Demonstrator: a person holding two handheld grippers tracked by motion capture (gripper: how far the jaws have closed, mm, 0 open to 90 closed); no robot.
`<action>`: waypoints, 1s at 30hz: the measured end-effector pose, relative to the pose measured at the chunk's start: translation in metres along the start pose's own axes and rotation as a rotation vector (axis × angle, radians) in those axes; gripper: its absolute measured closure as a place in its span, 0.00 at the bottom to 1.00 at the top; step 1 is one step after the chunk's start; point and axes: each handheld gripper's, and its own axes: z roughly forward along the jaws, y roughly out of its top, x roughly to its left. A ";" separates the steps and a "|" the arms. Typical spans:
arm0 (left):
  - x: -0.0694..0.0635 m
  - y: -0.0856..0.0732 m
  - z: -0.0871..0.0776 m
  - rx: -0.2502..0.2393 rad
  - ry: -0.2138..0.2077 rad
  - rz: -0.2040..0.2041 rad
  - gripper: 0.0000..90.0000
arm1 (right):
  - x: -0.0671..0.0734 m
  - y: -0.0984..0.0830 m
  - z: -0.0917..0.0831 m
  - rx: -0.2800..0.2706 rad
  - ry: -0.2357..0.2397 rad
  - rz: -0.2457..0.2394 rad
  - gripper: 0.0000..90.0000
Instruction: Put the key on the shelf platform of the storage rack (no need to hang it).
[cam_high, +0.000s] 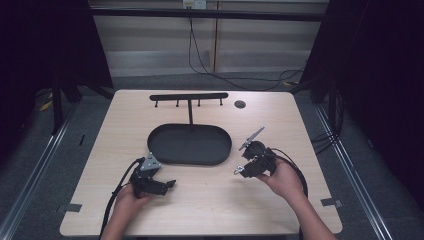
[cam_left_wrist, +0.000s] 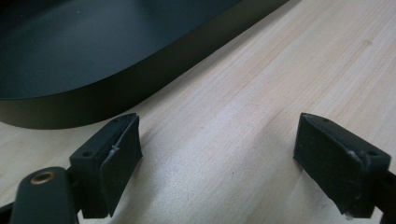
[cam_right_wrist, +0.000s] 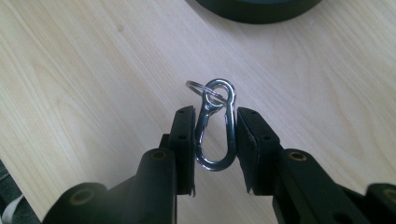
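Right hand-held gripper (cam_right_wrist: 215, 140): jaws closed on a shiny silver metal snap hook (cam_right_wrist: 215, 126) with a small split ring, held above the pale wooden counter (cam_high: 210, 200). Left hand-held gripper (cam_left_wrist: 217, 163): jaws wide apart, holding nothing, low over the counter just beside the black oval tray (cam_high: 190, 145).

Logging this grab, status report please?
Right gripper shut on carabiner clip, lifted off table. Left gripper open, empty, beside black tray. Nothing in the way.
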 end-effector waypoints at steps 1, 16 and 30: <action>0.000 0.000 0.000 0.000 0.002 0.004 0.16 | 0.000 0.002 0.000 0.001 -0.003 0.001 0.77; 0.000 0.000 0.000 0.002 0.000 0.003 0.16 | 0.001 0.028 -0.003 -0.020 -0.015 -0.023 0.77; 0.000 0.000 0.000 0.001 0.000 0.001 0.16 | 0.005 0.054 0.000 -0.012 -0.035 -0.057 0.77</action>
